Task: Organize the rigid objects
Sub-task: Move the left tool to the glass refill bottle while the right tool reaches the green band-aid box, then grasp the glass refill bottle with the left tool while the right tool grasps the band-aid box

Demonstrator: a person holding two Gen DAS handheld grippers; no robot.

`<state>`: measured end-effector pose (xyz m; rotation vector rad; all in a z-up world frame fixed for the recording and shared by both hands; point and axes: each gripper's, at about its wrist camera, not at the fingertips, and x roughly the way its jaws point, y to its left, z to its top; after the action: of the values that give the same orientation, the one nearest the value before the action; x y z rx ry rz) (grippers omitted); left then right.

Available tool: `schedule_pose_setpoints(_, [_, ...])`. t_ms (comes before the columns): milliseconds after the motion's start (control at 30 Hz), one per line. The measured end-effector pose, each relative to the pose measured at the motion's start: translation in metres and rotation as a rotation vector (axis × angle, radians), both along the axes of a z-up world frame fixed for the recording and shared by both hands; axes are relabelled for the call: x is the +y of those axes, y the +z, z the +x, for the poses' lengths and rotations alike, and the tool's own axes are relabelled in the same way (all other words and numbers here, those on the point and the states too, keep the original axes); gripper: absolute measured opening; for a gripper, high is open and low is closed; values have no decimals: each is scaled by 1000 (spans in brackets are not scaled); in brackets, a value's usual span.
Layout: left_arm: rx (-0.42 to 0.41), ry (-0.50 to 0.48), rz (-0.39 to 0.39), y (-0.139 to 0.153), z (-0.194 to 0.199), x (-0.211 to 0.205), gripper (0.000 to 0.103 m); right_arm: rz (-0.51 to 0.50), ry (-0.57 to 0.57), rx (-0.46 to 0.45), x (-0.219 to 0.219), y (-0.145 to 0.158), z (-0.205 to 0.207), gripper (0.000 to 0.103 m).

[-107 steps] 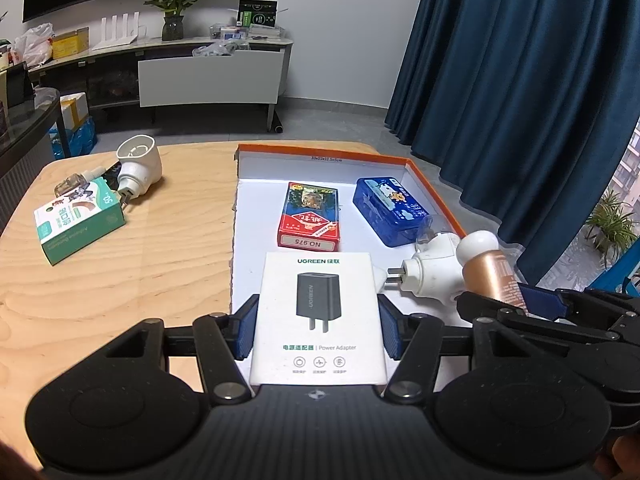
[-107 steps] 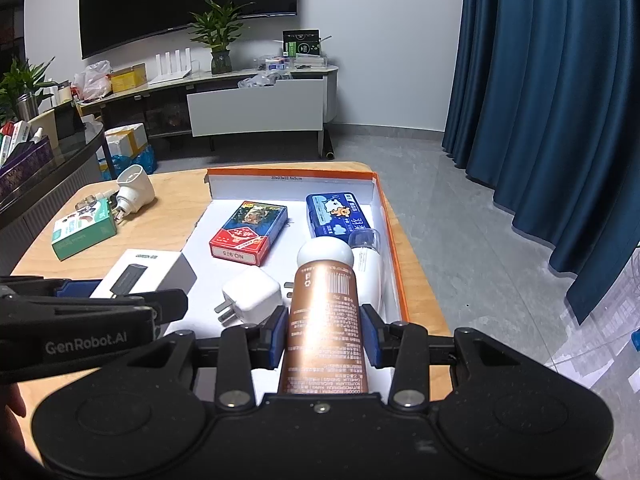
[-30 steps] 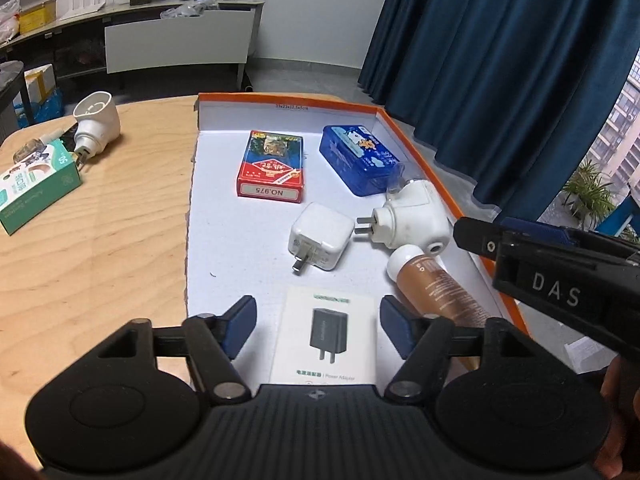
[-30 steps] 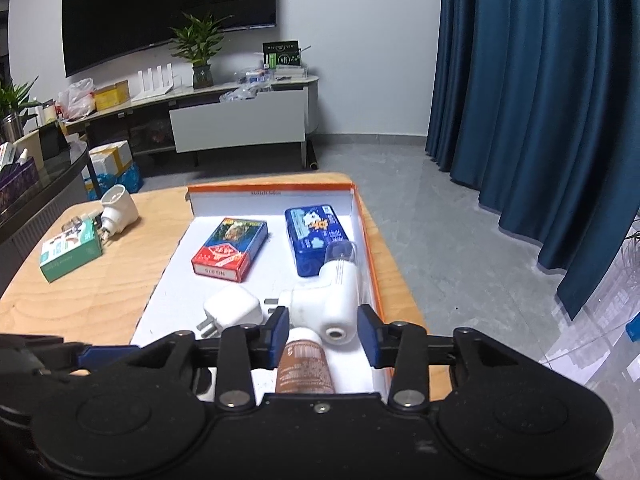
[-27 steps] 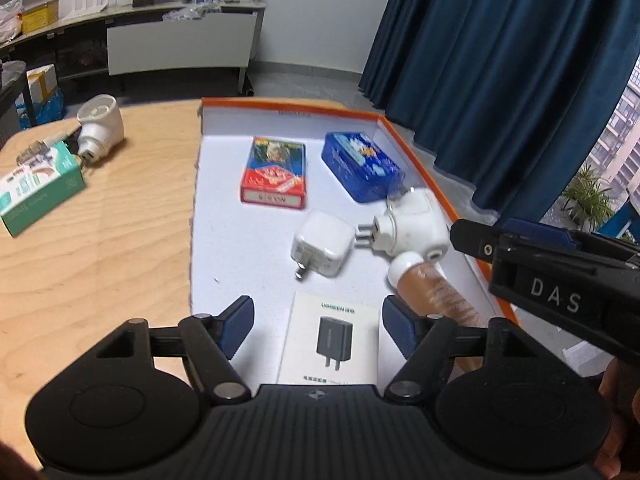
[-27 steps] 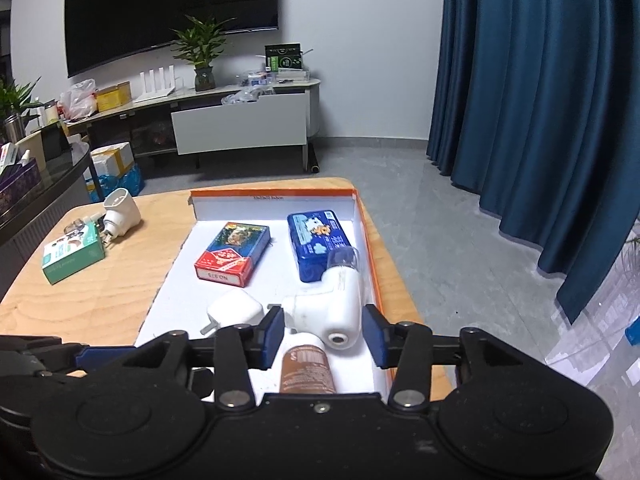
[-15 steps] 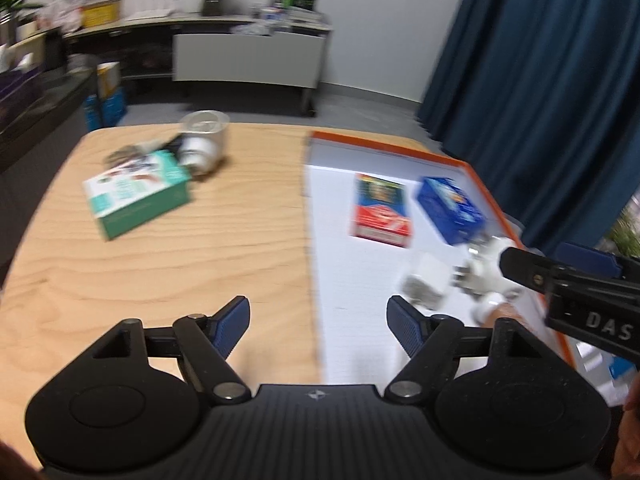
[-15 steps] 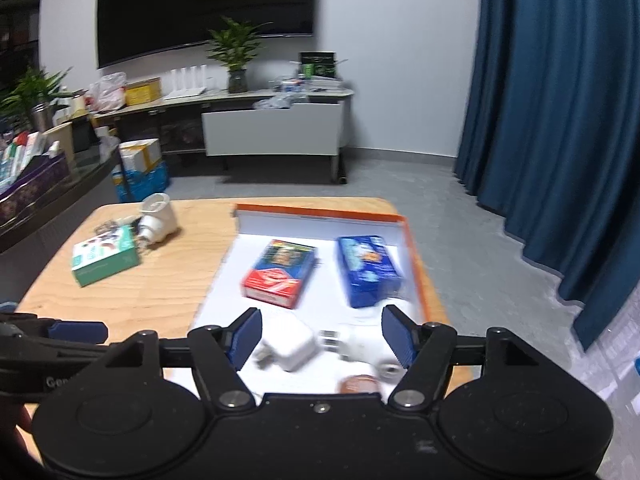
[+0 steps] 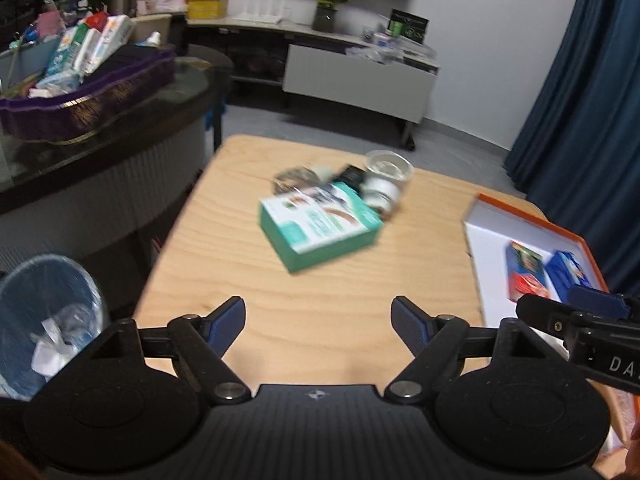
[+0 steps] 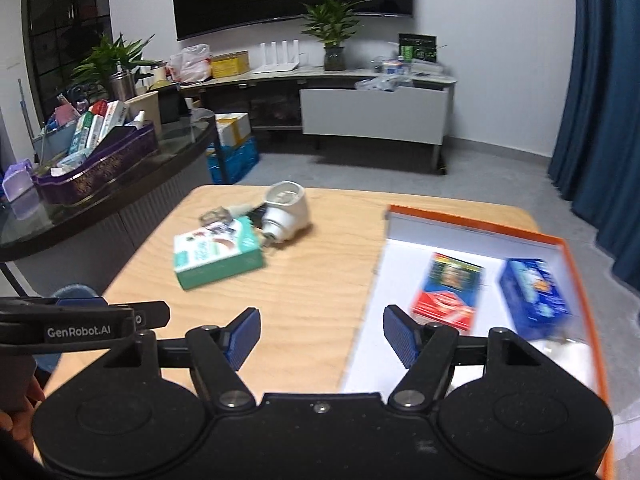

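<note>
Swinging away from the orange tray [image 10: 576, 264], both grippers now empty: left gripper [image 9: 319, 322] and right gripper [image 10: 322, 332] spread wide, adapter box and bottle dropped off (out of frame now). Green box [image 9: 320, 226] sits ahead of left gripper, white plug [image 10: 286, 210] just beyond it; likely next pickups.
</note>
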<state>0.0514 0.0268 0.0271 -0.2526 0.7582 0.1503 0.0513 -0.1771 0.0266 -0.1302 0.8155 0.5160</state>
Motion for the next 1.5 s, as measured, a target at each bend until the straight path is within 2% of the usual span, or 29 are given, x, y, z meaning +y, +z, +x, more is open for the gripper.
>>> schedule_pose_setpoints(133, [-2,24,-13,-3,4,21,85,26,-11,38,21,-6,18,81])
schedule_pose_setpoints(300, [-8,103,-28,-9,6,51,86,102,13,147,52,-20,45,83])
schedule_pose_setpoints(433, [3,150,-58,-15,7,73,87,60,85,123,101,-28,58,83])
schedule_pose_setpoints(667, [11,198,-70,-20,11,94,87,62,184,95,179,-49,89,83])
schedule_pose_setpoints(767, [15,212,-71,-22,17,101,87,53,252,65,203,-58,94,83])
schedule_pose_setpoints(867, [19,230,-71,-24,21,106,87,12,294,97,215,-72,97,79])
schedule_pose_setpoints(1000, [22,247,-78,-26,23,112,88,-84,329,89,198,-77,85,77])
schedule_pose_setpoints(1067, [21,244,-80,-26,26,113,88,-131,348,108,175,-78,79,77])
schedule_pose_setpoints(1133, [18,217,-81,-26,33,111,88,-145,317,128,145,-78,76,78])
schedule_pose_setpoints(1200, [4,158,-78,-25,47,106,90,-121,257,124,110,-71,71,78])
schedule_pose_setpoints(1233, [-4,118,-58,-24,56,101,95,-97,235,120,96,-67,68,78])
schedule_pose_setpoints(1400, [-52,-134,131,-30,112,67,100,-31,107,102,49,-50,58,82])
schedule_pose_setpoints(1500, [-38,-239,193,-45,142,58,100,7,66,131,40,-49,52,82])
